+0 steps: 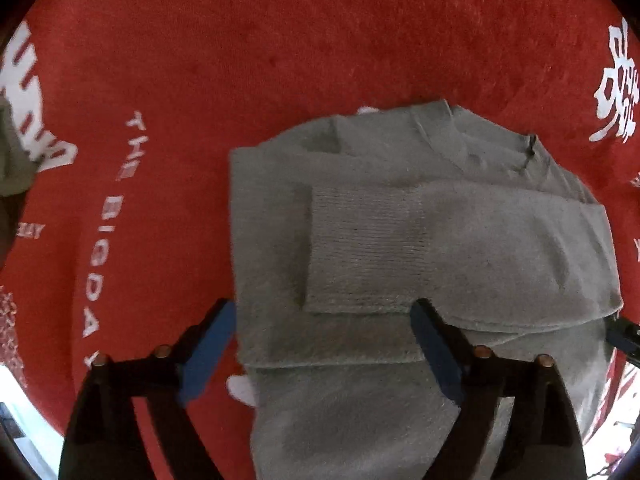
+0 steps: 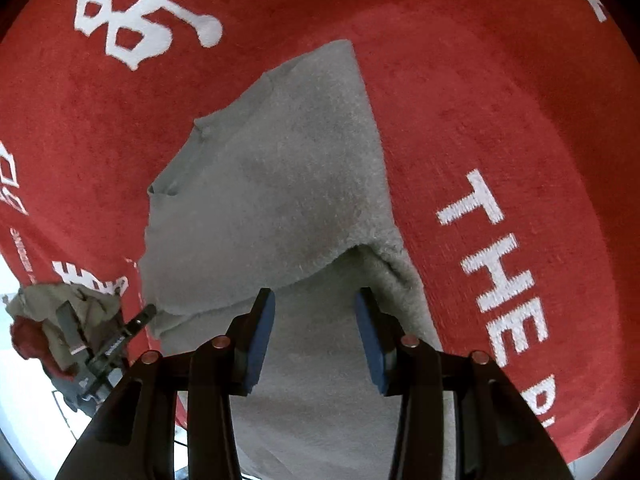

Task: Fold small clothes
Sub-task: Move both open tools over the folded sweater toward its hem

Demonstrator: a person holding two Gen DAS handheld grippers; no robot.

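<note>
Left wrist view: red printed cloth [image 1: 280,40] spreads around and beyond the jaws; grey sweater [image 1: 400,220] lies on it, sleeve folded across the body just ahead of the fingertips; left gripper [image 1: 324,316] stands wide open, gripping nothing, its span straddling the sweater's near folded edge. Right wrist view: right gripper [image 2: 314,300] is partly open over the sweater's [image 2: 280,180] fold, clasping nothing; other garments [image 2: 52,320] lie far left.
</note>
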